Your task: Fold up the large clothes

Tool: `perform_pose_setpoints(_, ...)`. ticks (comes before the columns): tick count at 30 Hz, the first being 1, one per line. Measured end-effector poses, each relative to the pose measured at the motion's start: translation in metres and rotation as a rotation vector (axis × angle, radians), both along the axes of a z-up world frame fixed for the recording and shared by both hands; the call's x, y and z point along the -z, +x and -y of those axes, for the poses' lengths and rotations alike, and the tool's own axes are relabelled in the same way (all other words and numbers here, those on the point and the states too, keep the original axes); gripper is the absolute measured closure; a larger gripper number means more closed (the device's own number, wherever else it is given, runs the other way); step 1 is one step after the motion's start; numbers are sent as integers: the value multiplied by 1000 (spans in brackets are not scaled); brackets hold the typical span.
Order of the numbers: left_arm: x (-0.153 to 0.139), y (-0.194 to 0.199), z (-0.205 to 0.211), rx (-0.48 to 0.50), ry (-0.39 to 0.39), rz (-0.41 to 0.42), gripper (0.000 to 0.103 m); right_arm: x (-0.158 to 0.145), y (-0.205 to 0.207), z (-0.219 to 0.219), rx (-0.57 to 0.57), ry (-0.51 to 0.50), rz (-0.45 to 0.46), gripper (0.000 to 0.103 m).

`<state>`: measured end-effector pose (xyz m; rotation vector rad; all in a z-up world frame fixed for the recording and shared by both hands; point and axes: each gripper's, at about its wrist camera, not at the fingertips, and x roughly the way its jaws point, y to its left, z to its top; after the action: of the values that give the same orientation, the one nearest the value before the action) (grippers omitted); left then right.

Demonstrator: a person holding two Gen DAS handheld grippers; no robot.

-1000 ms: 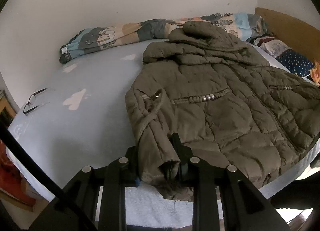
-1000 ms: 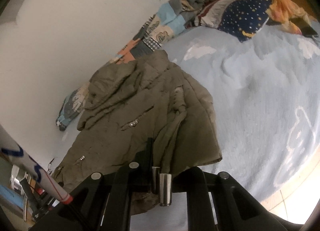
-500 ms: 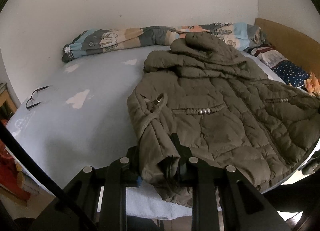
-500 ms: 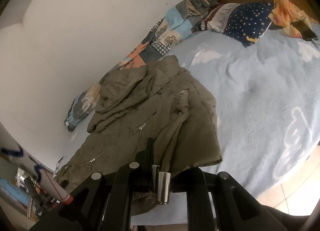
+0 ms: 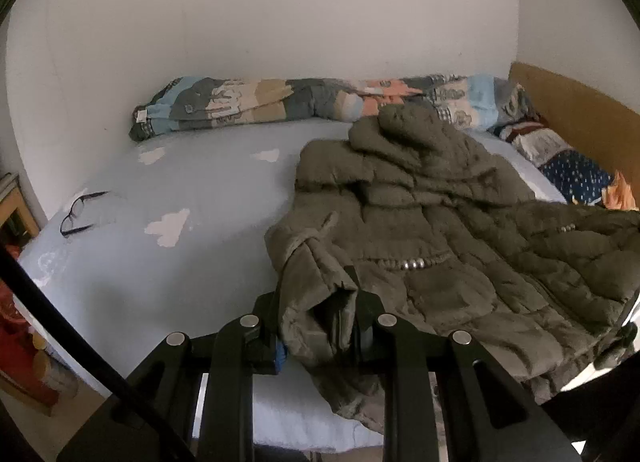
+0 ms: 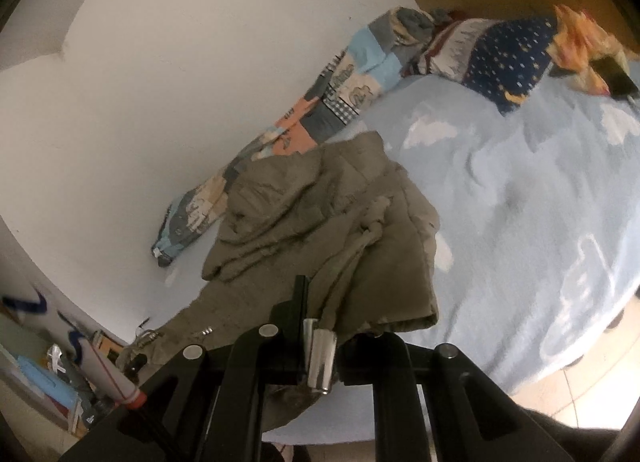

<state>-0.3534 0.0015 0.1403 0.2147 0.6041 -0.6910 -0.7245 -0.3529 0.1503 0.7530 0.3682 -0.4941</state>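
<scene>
At the bed's near edge the left gripper [image 5: 316,326] is clamped on a thick fold of the olive padded coat [image 5: 440,230], and the right gripper [image 6: 320,326] pinches the coat [image 6: 320,214] hem (a metal toggle hangs just beside it). The coat spreads across the light blue bed [image 5: 168,262]; glasses [image 5: 78,212] lie near the left edge, and a patchwork quilt [image 5: 280,102] lines the far edge.
</scene>
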Motion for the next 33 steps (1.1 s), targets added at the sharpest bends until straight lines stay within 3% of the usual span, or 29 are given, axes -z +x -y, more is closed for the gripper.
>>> perform_pose_setpoints(10,-41,25,13,-1,-45,27,81,-45,29,18,-19,-88,17,92)
perform_pose_setpoints(20,-96,85,65,18,-76,45,78,-88,83,65,-18,-164,3,93)
perform_pose_setpoints(23,-108,109,87,10,-77,56,72,-96,111,91,-11,-180,-12,93)
perform_pose_setpoints(26,-121,139,106,-31,-85,82,58,-101,143,122,-4,-176,-29,93)
perform_pose_setpoints(28,-129,165,116,-63,-105,57,45,-101,166,146,7,-173,-48,93)
perform_pose_setpoints(33,-142,224,120,-119,-190,-41,41,-86,227,212,64,-152,-111,93)
